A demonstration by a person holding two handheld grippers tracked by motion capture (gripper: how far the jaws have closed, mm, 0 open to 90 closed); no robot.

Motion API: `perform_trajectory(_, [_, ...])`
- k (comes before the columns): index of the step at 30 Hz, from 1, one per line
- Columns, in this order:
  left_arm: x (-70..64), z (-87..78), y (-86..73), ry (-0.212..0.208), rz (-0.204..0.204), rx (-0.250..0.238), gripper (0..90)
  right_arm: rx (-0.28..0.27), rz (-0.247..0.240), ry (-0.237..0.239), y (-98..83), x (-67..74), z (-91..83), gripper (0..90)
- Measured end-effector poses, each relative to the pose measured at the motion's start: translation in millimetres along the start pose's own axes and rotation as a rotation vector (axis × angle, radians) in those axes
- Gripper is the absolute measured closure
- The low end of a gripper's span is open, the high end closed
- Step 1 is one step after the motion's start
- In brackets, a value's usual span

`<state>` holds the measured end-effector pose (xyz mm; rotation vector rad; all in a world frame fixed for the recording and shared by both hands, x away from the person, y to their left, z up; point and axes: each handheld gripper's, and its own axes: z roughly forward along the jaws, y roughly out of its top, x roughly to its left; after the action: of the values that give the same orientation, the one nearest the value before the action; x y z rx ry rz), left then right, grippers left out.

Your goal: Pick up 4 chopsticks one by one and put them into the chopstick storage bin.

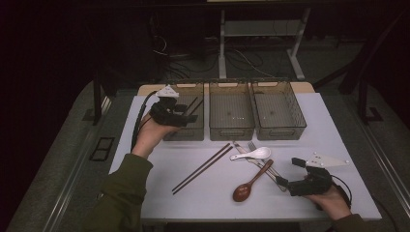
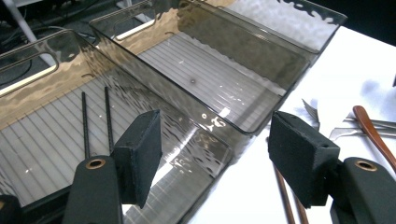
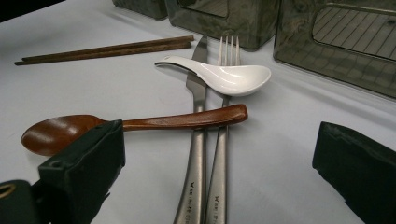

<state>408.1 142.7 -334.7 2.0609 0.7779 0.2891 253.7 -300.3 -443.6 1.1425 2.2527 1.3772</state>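
A small stamped mark on the handles of the steel knife (image 3: 196, 140) and fork (image 3: 220, 154) is too small to read. The left claw (image 1: 186, 115) hovers over the left bin (image 2: 42, 135), jaws apart and empty; two dark chopsticks (image 2: 95, 122) lie inside it, thin and straight. The right claw (image 1: 286, 174) rests low on the counter (image 1: 338, 140), jaws apart, near the brown wooden spoon (image 3: 140, 125).

Dark chopsticks (image 2: 95, 122) in left bin (image 2: 42, 135): lower ends hidden behind gripper jaw. Knife (image 3: 196, 154) and fork (image 3: 219, 158) handles: cut off at bottom edge. Wooden spoon (image 3: 140, 125) bowl: partly covered by jaw.
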Motion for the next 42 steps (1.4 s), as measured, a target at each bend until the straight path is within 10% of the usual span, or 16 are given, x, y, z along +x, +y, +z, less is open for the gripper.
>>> perform_trajectory(42, [-66.9,-13.1,-99.6,-0.050,-0.005,-0.028,27.5,-0.008,0.003,-0.005,-0.5,0.3,-0.9,2.2])
